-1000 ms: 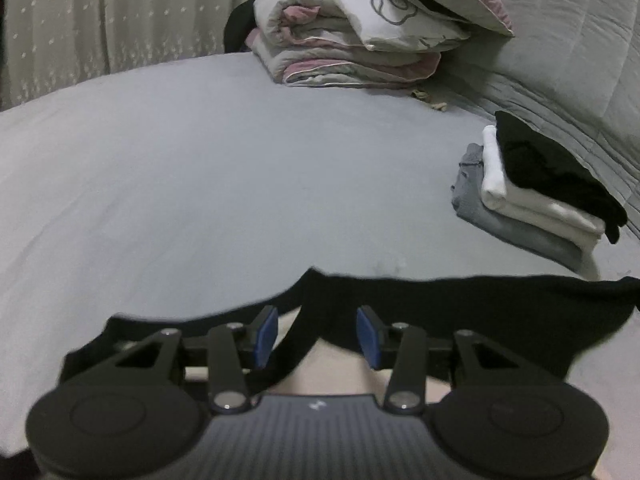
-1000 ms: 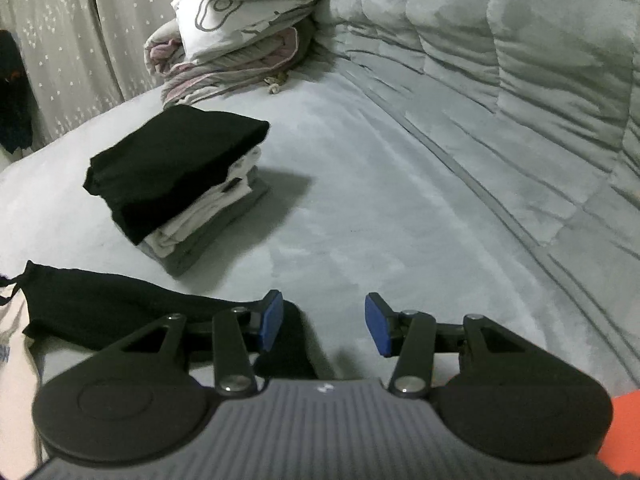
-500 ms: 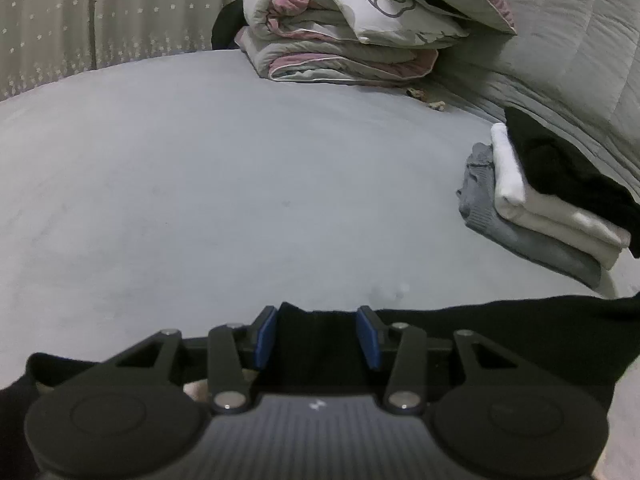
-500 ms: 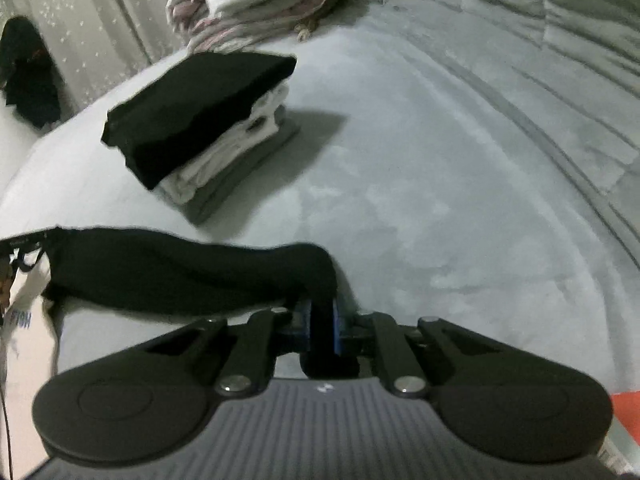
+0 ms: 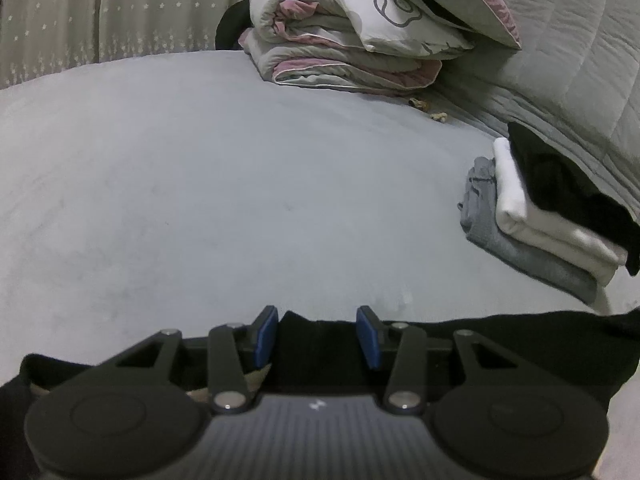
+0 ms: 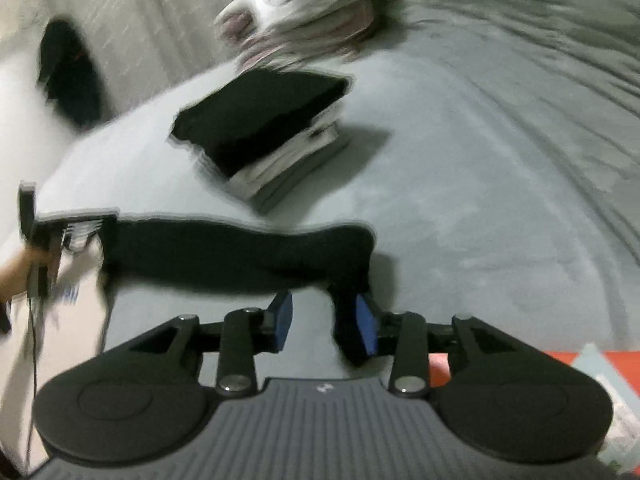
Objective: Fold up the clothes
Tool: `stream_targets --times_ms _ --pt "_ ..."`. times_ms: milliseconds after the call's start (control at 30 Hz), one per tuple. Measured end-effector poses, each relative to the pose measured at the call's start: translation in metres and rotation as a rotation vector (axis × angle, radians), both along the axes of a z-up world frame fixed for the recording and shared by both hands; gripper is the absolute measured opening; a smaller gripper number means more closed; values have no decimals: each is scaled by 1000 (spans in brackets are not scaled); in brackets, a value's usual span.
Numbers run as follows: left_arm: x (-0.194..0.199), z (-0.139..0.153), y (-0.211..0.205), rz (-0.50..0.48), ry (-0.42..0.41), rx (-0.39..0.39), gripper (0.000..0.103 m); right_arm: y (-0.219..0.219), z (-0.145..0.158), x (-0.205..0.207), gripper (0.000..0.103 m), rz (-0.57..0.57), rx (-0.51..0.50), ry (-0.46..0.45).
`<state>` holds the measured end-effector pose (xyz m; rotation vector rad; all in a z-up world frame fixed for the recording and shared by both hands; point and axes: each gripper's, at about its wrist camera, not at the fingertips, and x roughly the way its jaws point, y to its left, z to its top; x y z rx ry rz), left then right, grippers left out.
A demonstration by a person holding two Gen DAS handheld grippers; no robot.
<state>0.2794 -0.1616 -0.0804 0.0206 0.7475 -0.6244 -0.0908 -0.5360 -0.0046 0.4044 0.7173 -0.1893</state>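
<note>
A black garment (image 5: 500, 344) lies along the near edge of the grey bed (image 5: 240, 200). My left gripper (image 5: 317, 335) is open, its blue pads either side of a fold of the garment without closing on it. In the blurred right wrist view the same black garment (image 6: 240, 256) stretches from left to right. My right gripper (image 6: 325, 322) is open, and the garment's end hangs against the right pad (image 6: 366, 328). The left gripper also shows at the far left of that view (image 6: 36, 240), held by a hand.
A folded stack of grey, white and black clothes (image 5: 552, 216) sits on the bed at the right; it also shows in the right wrist view (image 6: 272, 140). Folded quilts and a pillow (image 5: 360, 32) lie at the back. A quilted headboard (image 5: 580, 52) runs along the right. A curtain (image 5: 80, 20) hangs behind.
My right gripper was shut on the garment's end half a second ago and has now opened. My left gripper has stayed open and moved forward over the garment's edge.
</note>
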Motion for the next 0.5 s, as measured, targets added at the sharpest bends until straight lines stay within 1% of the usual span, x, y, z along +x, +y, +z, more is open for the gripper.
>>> stream_targets --times_ms 100,267,333,400,500 --pt "3 0 1 7 13 -19 42 -22 -1 -2 40 -95 29 -11" --pt "7 -1 1 10 34 -39 42 -41 -11 12 40 -185 31 -4" --pt "7 -1 2 7 39 -44 42 -46 -16 21 40 -188 44 2" --pt "8 -2 3 5 44 -49 41 -45 -21 32 40 -167 48 21" --pt "8 -3 4 5 52 -61 39 -43 -25 48 40 -130 70 24"
